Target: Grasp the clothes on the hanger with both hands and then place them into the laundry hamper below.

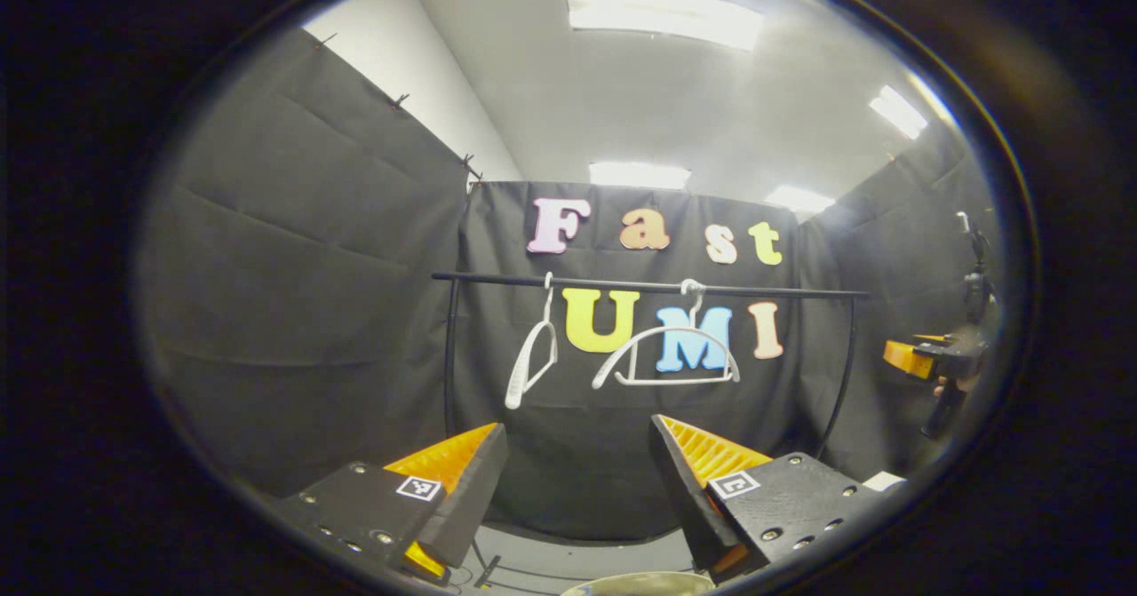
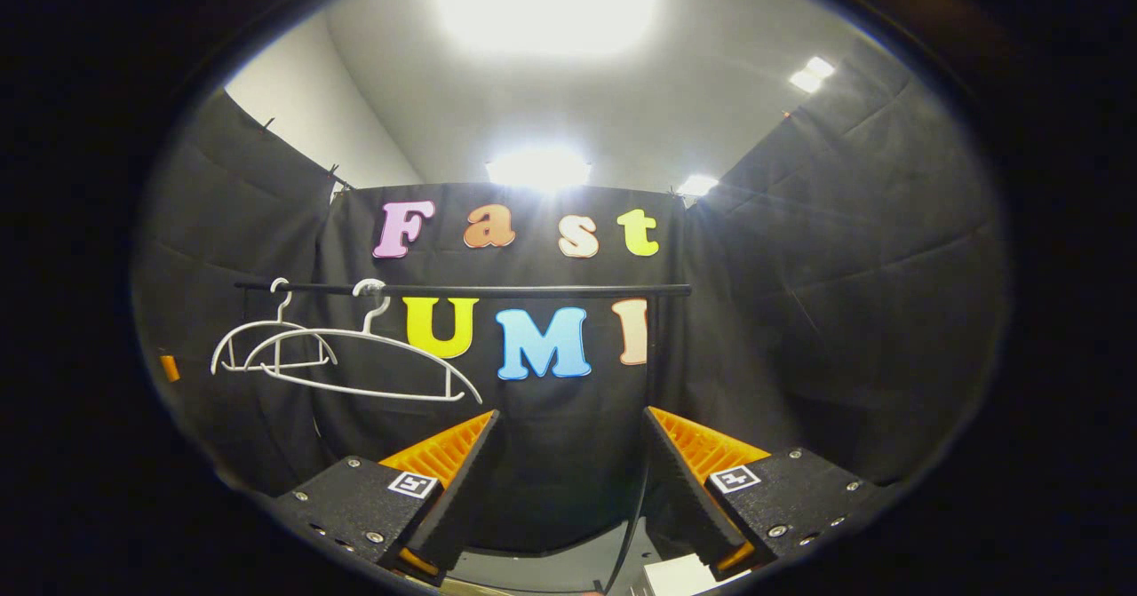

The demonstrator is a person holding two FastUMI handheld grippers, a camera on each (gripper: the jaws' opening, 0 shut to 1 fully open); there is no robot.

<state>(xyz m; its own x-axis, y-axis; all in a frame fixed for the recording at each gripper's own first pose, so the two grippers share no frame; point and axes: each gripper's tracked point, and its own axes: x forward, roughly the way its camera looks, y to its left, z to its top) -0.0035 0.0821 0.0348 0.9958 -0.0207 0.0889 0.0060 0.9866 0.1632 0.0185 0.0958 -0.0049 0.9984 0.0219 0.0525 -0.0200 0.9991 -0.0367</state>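
In the left gripper view the left claw sits at the bottom centre, its two orange-faced fingers spread wide with nothing between them. Beyond it, in the middle of the frame, a black rail runs across, and two white hangers hang from it: one turned nearly edge-on left of centre, the other facing the camera at centre. Both hangers are bare; no garment drapes from either.

At the right edge of this view the right claw shows farther off, held by a hand; from here I cannot tell how its fingers stand. The right gripper view settles it: the right claw at the bottom centre is parted wide and holds nothing. The same rail crosses mid-frame, with the two bare hangers at centre left.

A pale curved rim peeks in at the very bottom of the left gripper view; it may be the hamper, but too little shows to be sure, and no clothes are visible there.

With hangers stripped and both claws free, the task looks finished, or nearly so.
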